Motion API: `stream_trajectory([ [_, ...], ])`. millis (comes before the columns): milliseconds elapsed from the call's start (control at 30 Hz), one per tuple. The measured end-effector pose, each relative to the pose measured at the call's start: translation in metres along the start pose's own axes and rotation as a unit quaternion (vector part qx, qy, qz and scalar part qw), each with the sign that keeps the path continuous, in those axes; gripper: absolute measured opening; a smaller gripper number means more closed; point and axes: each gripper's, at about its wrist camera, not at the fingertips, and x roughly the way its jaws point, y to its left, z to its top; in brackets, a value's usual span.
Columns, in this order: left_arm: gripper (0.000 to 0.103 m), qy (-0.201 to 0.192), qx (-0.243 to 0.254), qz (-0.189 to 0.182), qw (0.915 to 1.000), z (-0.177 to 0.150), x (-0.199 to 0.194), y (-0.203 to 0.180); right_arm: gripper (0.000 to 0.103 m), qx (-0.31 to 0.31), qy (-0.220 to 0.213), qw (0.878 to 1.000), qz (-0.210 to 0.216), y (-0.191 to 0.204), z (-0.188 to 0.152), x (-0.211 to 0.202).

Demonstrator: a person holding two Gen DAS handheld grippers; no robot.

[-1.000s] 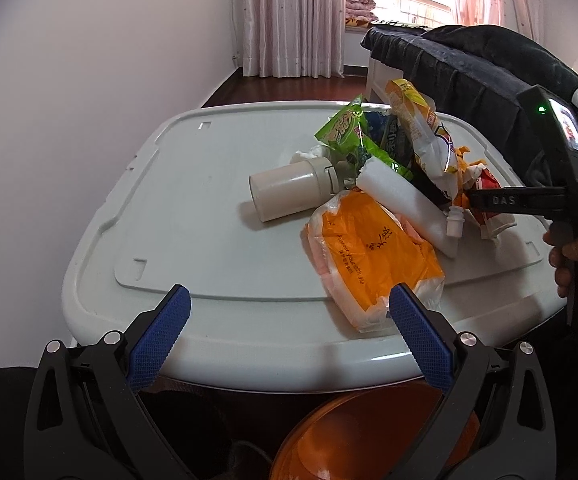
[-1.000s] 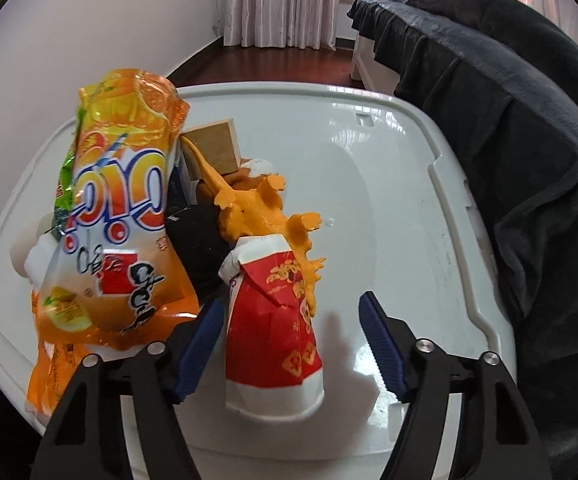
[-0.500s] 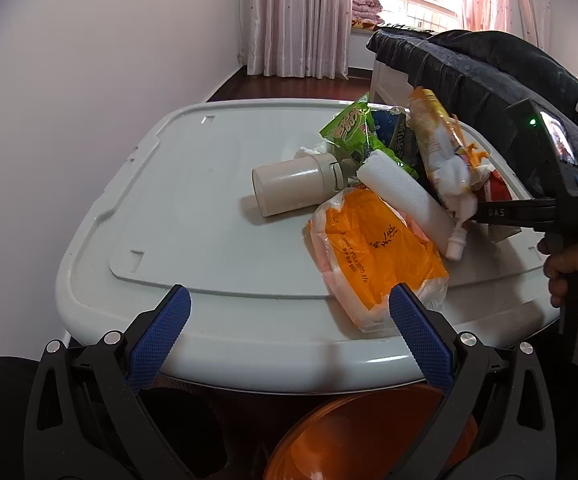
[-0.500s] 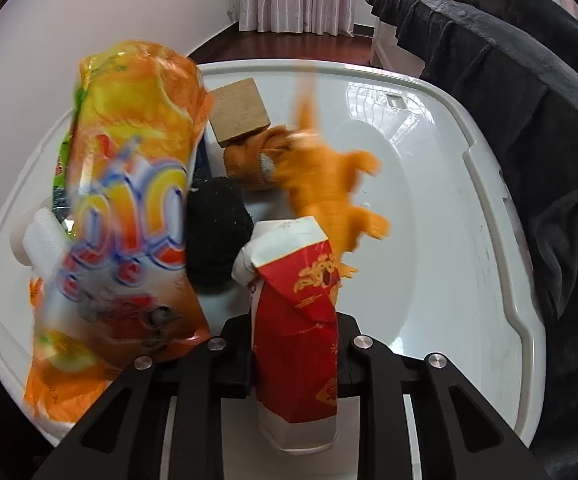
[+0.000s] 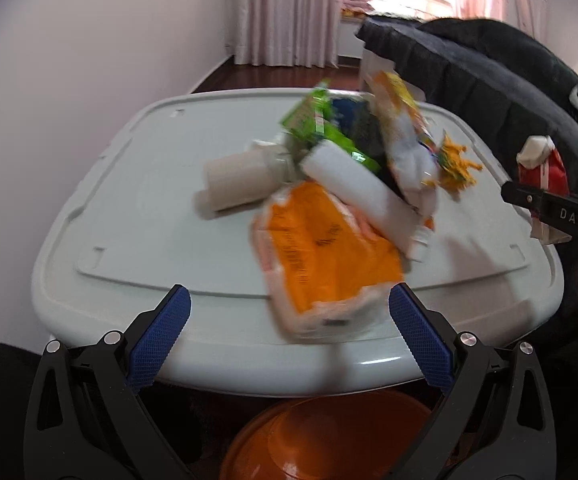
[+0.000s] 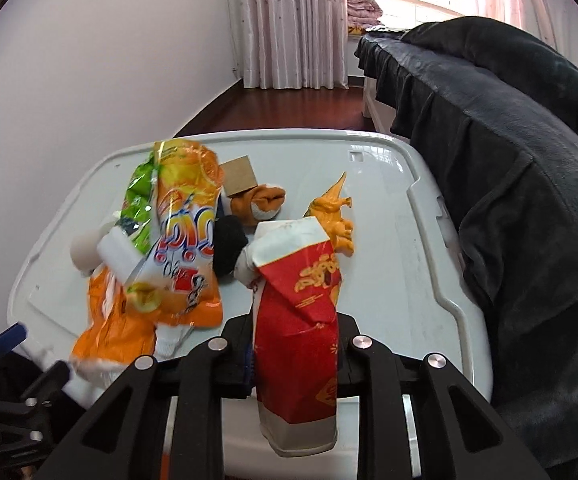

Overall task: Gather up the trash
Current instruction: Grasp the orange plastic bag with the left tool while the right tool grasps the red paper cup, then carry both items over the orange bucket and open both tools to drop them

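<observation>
My right gripper (image 6: 293, 356) is shut on a crumpled red and white carton (image 6: 299, 320), held up off the white lid (image 6: 389, 280). In the left wrist view the same carton (image 5: 545, 168) hangs at the right edge in the right gripper (image 5: 537, 200). My left gripper (image 5: 289, 334) stands open at the lid's near edge, nothing between its blue pads, just short of an orange bag (image 5: 325, 256). A heap of trash lies on the lid: an orange snack packet (image 6: 185, 236), a green wrapper (image 6: 141, 196), a white tube (image 5: 361, 192) and a beige cup (image 5: 241, 180).
An orange toy dinosaur (image 6: 335, 220), a rolled orange sock (image 6: 263, 204), a black sock (image 6: 229, 248) and a cardboard block (image 6: 241, 176) also lie on the lid. An orange bin (image 5: 329, 436) stands below the near edge. A dark blanket (image 6: 529, 200) covers the sofa at right.
The right gripper closed on the red carton and lifted it up and back from the heap. The left gripper shifted slightly, staying open.
</observation>
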Motion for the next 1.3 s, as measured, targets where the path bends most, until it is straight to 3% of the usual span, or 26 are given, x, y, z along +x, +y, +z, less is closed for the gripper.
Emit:
stream_trajectory([
  [200,0.097,-0.019,0.057,0.017,0.9981,0.000,0.017,-0.034,0.025,-0.011,-0.018,1.000,0.008,0.009,-0.001,-0.009],
  [367,0.097,-0.004,0.088,0.044,0.9952,0.004,0.051,-0.042,0.025,-0.005,-0.023,1.000,0.010,0.005,0.002,-0.010],
  [467,0.094,-0.019,0.099,0.046,0.9939,0.002,0.057,-0.043,0.025,-0.003,-0.020,1.000,0.010,0.006,0.002,-0.009],
  [500,0.084,-0.015,0.107,0.043,0.9932,0.002,0.060,-0.044,0.025,-0.004,-0.018,1.000,0.011,0.006,0.001,-0.008],
  [533,0.066,-0.021,0.106,0.024,0.9938,0.001,0.060,-0.043,0.025,-0.004,-0.017,1.000,0.011,0.007,0.002,-0.007],
  [700,0.037,-0.019,0.117,0.012,0.9929,0.000,0.058,-0.039,0.025,-0.010,-0.014,1.000,0.012,0.011,0.002,-0.004],
  [733,0.028,-0.018,0.109,0.009,0.9939,0.001,0.056,-0.033,0.025,-0.011,-0.014,1.000,0.012,0.011,0.002,-0.004],
  [833,0.019,-0.025,0.066,-0.025,0.9972,0.007,0.044,-0.012,0.025,-0.010,-0.013,1.000,0.011,0.011,0.001,-0.004],
  [900,0.018,-0.042,0.045,-0.050,0.9969,0.016,0.027,0.000,0.025,-0.009,-0.013,1.000,0.011,0.011,0.001,-0.004],
  [1067,0.017,-0.068,0.032,-0.060,0.9954,0.022,-0.012,0.021,0.025,-0.018,-0.014,1.000,0.019,0.016,0.000,-0.004],
  [1300,0.017,-0.099,0.046,-0.073,0.9913,0.010,-0.071,0.025,0.025,-0.034,-0.036,0.998,0.051,0.030,-0.010,-0.020],
])
